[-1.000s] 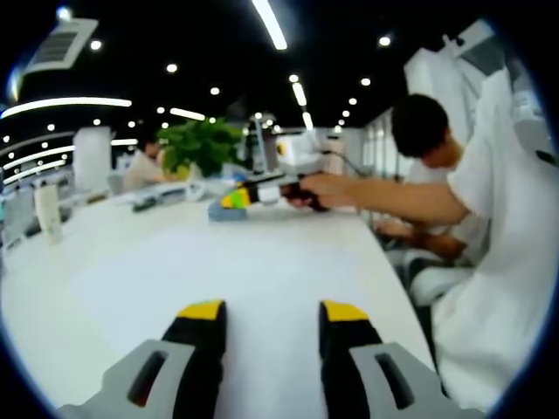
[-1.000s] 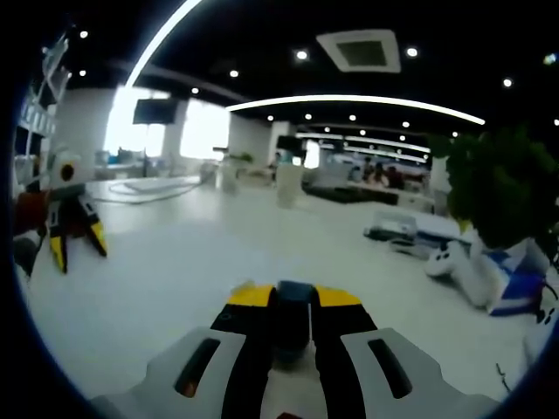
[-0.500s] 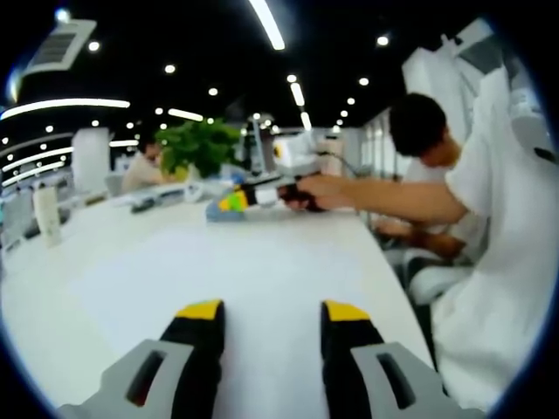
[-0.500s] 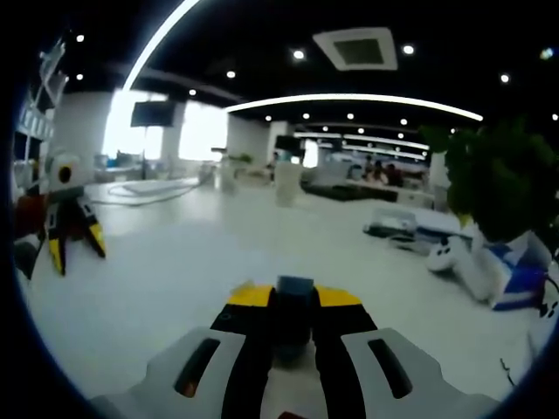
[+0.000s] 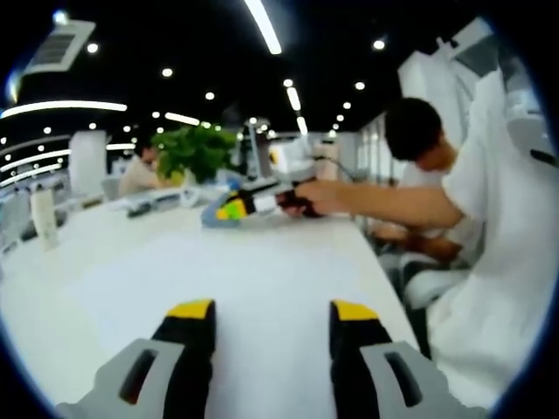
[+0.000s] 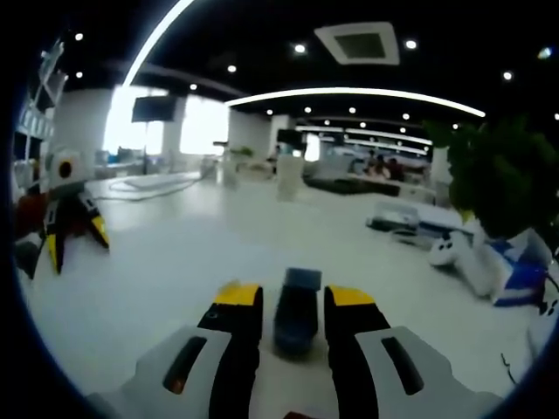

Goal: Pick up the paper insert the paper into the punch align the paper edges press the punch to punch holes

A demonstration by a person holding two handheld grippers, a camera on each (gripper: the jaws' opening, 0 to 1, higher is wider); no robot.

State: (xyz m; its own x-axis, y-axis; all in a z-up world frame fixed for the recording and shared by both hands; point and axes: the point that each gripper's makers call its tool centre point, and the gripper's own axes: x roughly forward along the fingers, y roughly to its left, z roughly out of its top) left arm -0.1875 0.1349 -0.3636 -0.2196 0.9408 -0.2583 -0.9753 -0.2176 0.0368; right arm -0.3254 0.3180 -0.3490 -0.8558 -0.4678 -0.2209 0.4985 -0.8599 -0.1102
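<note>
The right gripper (image 6: 295,297) is a little open around the blue punch (image 6: 296,312) at 6 o'clock, maybe letting go. The left gripper (image 5: 272,312) is wide open, holding nothing, over the white table (image 5: 131,271). I cannot see paper.

The right gripper (image 6: 295,297) hung low over the broad white table (image 6: 175,279), its yellow-tipped black jaws slightly parted, with the small dark blue hole punch (image 6: 297,312) between them and narrow gaps on both sides. At the far left, the left gripper (image 6: 74,236) pointed its yellow-tipped jaws downward. At the right stood a dark green leafy plant (image 6: 502,188) above a blue and white box (image 6: 515,275).
</note>
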